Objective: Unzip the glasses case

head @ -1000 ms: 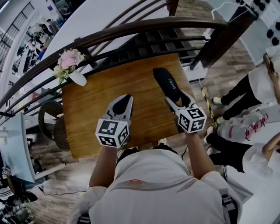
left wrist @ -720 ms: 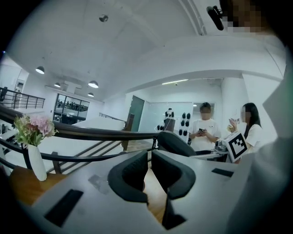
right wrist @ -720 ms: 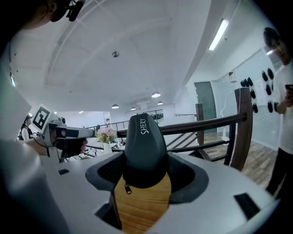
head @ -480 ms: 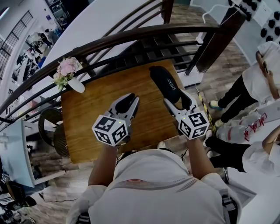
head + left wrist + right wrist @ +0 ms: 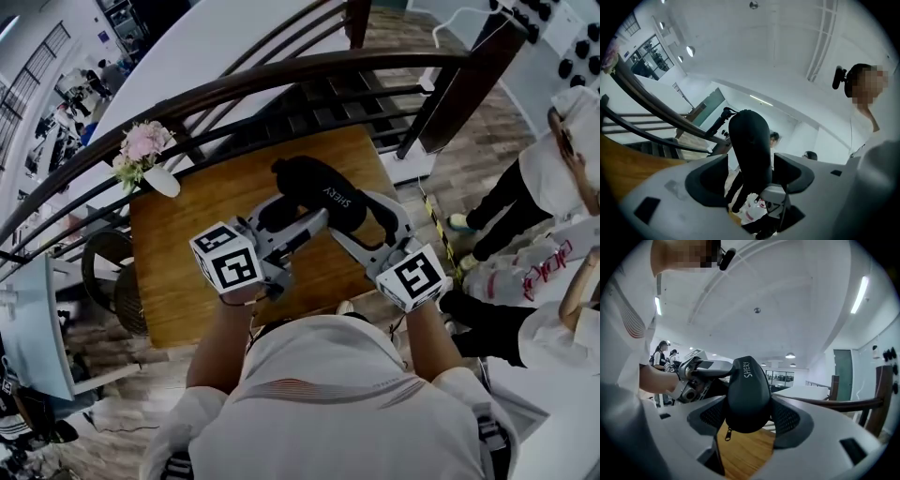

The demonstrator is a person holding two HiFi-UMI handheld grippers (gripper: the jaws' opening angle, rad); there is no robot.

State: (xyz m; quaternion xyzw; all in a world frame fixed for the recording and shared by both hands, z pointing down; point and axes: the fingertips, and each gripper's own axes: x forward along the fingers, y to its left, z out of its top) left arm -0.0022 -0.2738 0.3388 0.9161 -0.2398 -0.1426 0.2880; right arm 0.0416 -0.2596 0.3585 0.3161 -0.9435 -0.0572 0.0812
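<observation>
The black zipped glasses case (image 5: pixel 319 190) hangs in the air over the wooden table (image 5: pixel 183 253), lifted clear of it. My right gripper (image 5: pixel 361 217) is shut on the case's near end, both pads pressed on its sides (image 5: pixel 747 394); a small zipper pull (image 5: pixel 727 433) dangles below it. My left gripper (image 5: pixel 298 214) comes in from the left and its jaws are opening, with the case's other end (image 5: pixel 749 145) standing between them and a narrow gap at the pads. The left gripper (image 5: pixel 701 373) also shows beyond the case in the right gripper view.
A pink flower bunch in a white vase (image 5: pixel 145 150) stands at the table's far left corner. A dark curved railing (image 5: pixel 281 80) runs behind the table. A round chair (image 5: pixel 108 272) sits to the left. People (image 5: pixel 553 187) stand at the right.
The right gripper lifted the case off the table and swung it left toward the middle. The left gripper rose, rolled, and its jaws went from shut to wide around the case's end.
</observation>
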